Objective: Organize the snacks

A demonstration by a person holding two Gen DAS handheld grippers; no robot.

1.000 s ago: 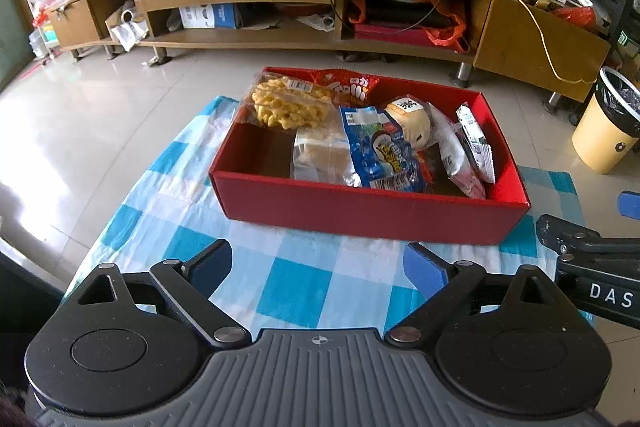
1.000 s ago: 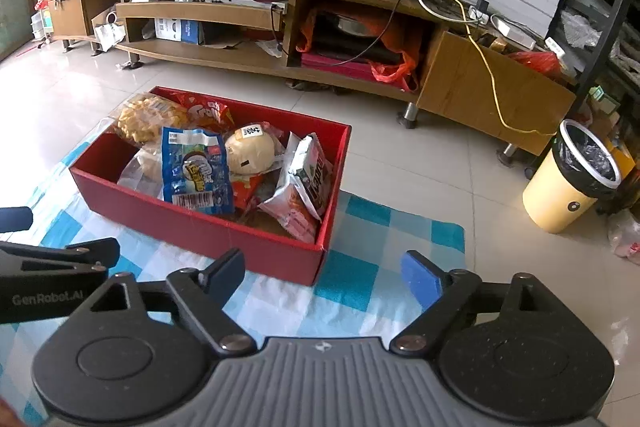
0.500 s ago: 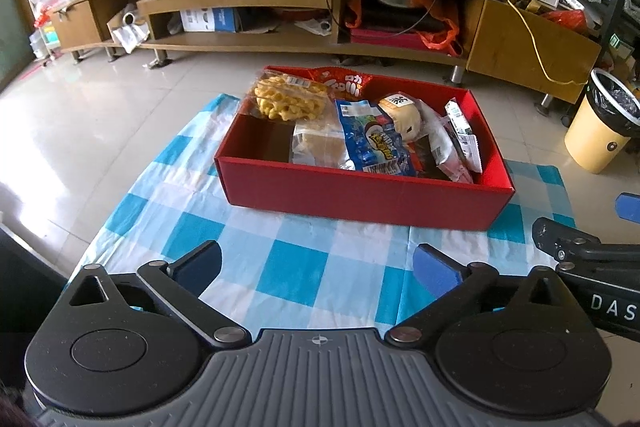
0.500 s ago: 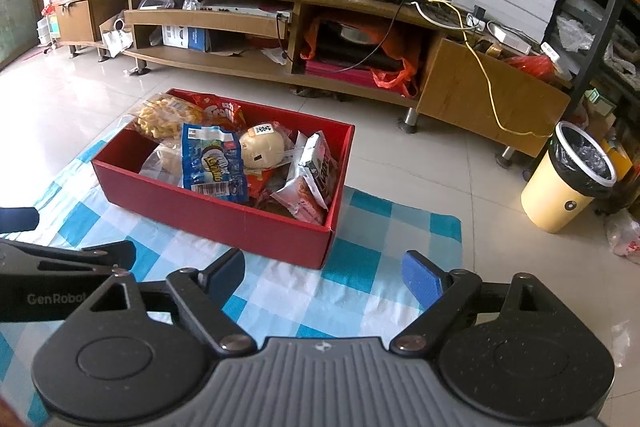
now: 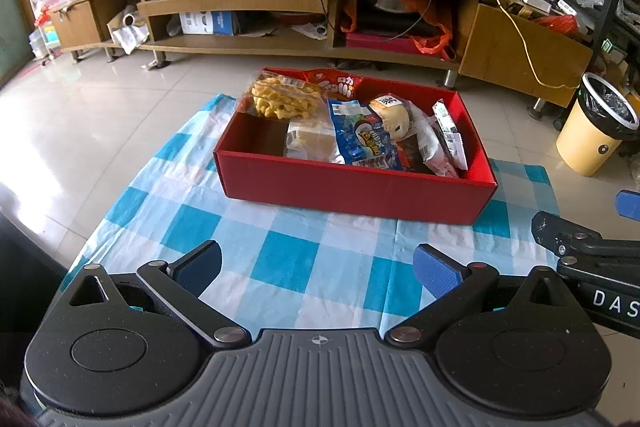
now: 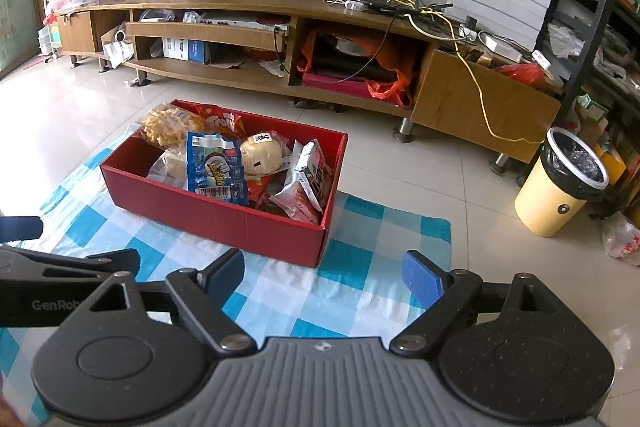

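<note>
A red cardboard box [image 5: 352, 185] sat on a blue-and-white checked cloth [image 5: 280, 263] spread over the tiled floor [image 5: 88, 115], and all the snacks lay inside it. At its far left corner was a clear bag of yellow crinkled crisps [image 5: 282, 101], with a red snack packet [image 5: 338, 85] behind it. A blue wrapped packet [image 5: 366, 141] leaned across the middle, partly over a clear bag holding a pale bun [image 5: 310, 139]. Beside it lay a round wrapped bun with a label [image 5: 392, 113], and at the right end a white packet [image 5: 450, 133] stood tilted against the wall.

The left gripper [image 5: 318, 265] hovered over the cloth on the near side of the box, its jaws spread wide after just having been opening, with nothing between them. The right gripper [image 6: 324, 273] hung near the box's right corner, jaws likewise parted and empty (each gripper showed at the edge of the other's view).

Behind the box ran a long wooden TV stand [image 6: 256, 67], and a yellow bin with a black liner [image 6: 560, 187] stood well to the right.
</note>
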